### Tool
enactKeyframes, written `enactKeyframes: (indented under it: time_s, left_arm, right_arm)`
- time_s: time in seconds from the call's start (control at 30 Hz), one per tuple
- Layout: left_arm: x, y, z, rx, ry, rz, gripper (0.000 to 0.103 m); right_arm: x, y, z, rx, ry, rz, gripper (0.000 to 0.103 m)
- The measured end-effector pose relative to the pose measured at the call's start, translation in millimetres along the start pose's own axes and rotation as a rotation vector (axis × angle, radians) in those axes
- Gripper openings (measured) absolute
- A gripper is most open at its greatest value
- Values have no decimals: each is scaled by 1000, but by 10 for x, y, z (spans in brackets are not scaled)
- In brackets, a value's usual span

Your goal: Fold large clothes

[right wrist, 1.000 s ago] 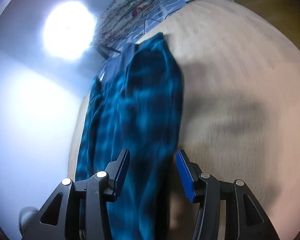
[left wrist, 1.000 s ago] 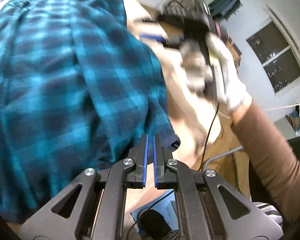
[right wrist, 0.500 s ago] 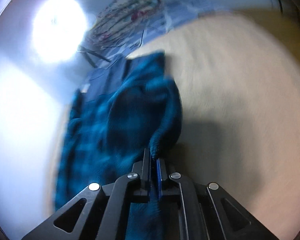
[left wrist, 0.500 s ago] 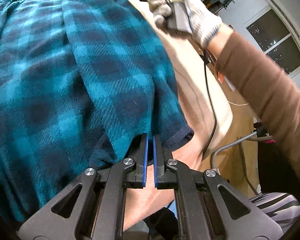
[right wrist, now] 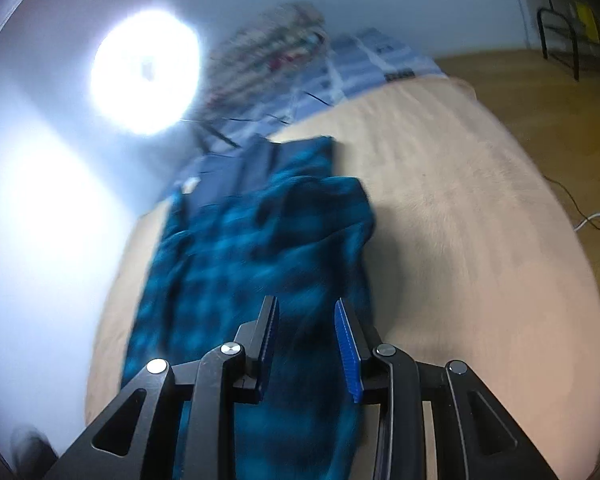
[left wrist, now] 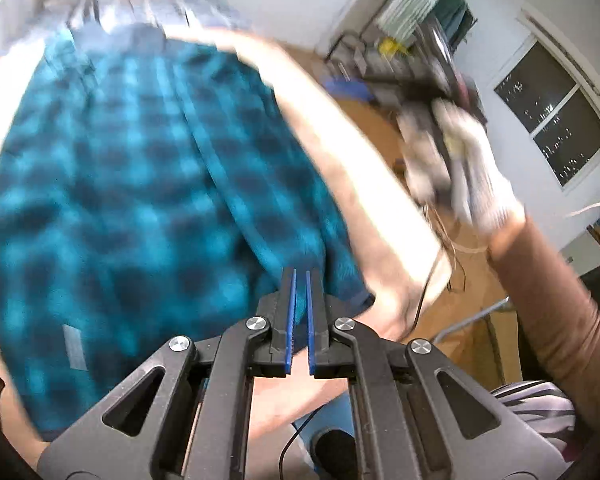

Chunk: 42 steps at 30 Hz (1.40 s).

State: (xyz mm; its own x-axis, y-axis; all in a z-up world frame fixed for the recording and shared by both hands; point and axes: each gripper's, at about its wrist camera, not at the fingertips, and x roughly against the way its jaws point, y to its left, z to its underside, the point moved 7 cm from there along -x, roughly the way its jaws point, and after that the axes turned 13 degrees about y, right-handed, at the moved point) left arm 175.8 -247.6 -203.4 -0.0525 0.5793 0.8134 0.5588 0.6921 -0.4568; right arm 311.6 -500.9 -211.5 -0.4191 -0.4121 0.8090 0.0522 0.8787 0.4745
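A teal and dark blue plaid shirt lies spread on a beige bed surface. My left gripper hovers at the shirt's near hem corner; its blue pads stand a narrow gap apart with no cloth seen between them. My right gripper is open above the shirt, with nothing between its fingers. In the left wrist view the right gripper, held in a white-gloved hand, is lifted off to the right of the shirt. A folded sleeve lies on the shirt's upper right part.
A floral bundle and a blue striped cloth lie at the far end of the bed. A bright lamp glares at the left. Wooden floor with cables lies to the right. A window and a rack are beyond the bed.
My right gripper, shut on a fold of the shirt half a second ago, has opened, let it go and pulled back. My left gripper has lifted slightly off the hem.
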Motion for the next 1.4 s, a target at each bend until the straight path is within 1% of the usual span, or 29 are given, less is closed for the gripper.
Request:
enactKeyframes:
  time_s: [0.1,0.17,0.2,0.23,0.33,0.37,0.4,0.43,0.47,0.5,0.57,0.6,0.67,0.73,0.8,0.83,0.9,1.0,1.07,1.1,1.13,1.2,1.23,1.27,1.3,1.33,1.37,1.4]
  left_arm:
    - [532,-55,-231,-29,-77,-20,0]
    - [851,-183,-404,-65,-115,-44,0]
    - [1064,-291,-513,-91,-141,-51,0]
    - [1215,-375,-601,-108,-162,-54,0]
    - [1672,-691,-805,-175,-218,-59,1]
    - [1817,-797,-871,-195,-234,-59,4]
    - [1963,-926,-922,-217,-247,-47,13]
    - [2041,-992,-956,-224,-254,-36,26]
    - [2126,-1049,-990,-224,-263,-24,31]
    - [2190,-1095,-1003,-226,-270,-20,36]
    - [2216,-1129,-995,-228,-284,-33,36]
    - [2179,-1120,-967,-223,-284,-38,36]
    - [1993,-1004,-858,-196,-253,-37,36]
    - [1702,-841,-735,-160,-201,-27,37]
    - [1289,-626,-603,-110,-132,-16,39]
    - [1134,-552,-549,-88,-104,-4,44]
    - [665,-372,-419,-27,-24,41,51]
    - [75,-200,-247,35,74,55,51]
    - [-343,-91,-123,77,146,70,51]
    - [-479,-63,-73,85,167,67,51]
    - [-634,-22,-22,93,188,47,51]
    - [-864,76,47,110,213,14,51]
    - [-960,124,61,122,223,8,51]
    - [-1031,155,77,125,228,7,51]
    - [-1095,170,86,125,232,15,33]
    - [-1137,183,102,125,243,24,1]
    - [-1148,189,112,134,247,35,3]
    - [-1110,187,113,147,235,55,3]
  right_arm:
    - [306,249,419,54,-20,-13,30]
    - [440,399,784,92,-2,-3,30]
    - [457,447,884,105,8,-1,29]
    - [472,519,1054,131,28,4,29]
    - [459,645,1431,190,74,44,28]
    - [453,673,1550,200,85,50,28]
    - [450,691,1626,205,89,48,29]
    - [442,704,1696,207,95,43,29]
    - [430,709,1770,209,101,42,29]
    - [436,701,1825,209,103,48,29]
    - [425,668,1921,196,105,51,32]
    - [429,642,1975,186,105,45,33]
    - [427,584,2074,157,103,42,37]
    - [395,512,2134,123,102,42,49]
    - [351,451,2198,92,107,27,49]
    - [327,423,2238,76,113,8,49]
    - [294,382,2310,48,122,-28,49]
    - [216,318,2366,-1,129,-67,49]
    - [156,289,2389,-43,135,-112,49]
    - [135,290,2393,-53,138,-129,48]
    - [114,292,2401,-63,141,-148,48]
    - [56,280,2414,-64,152,-130,46]
    - [24,275,2421,-61,158,-117,43]
    - [-25,274,2431,-58,169,-114,36]
    - [-43,267,2434,-59,173,-113,30]
    - [-70,260,2434,-60,176,-108,23]
    - [-83,261,2432,-58,180,-108,18]
    - [-80,270,2427,-53,183,-110,15]
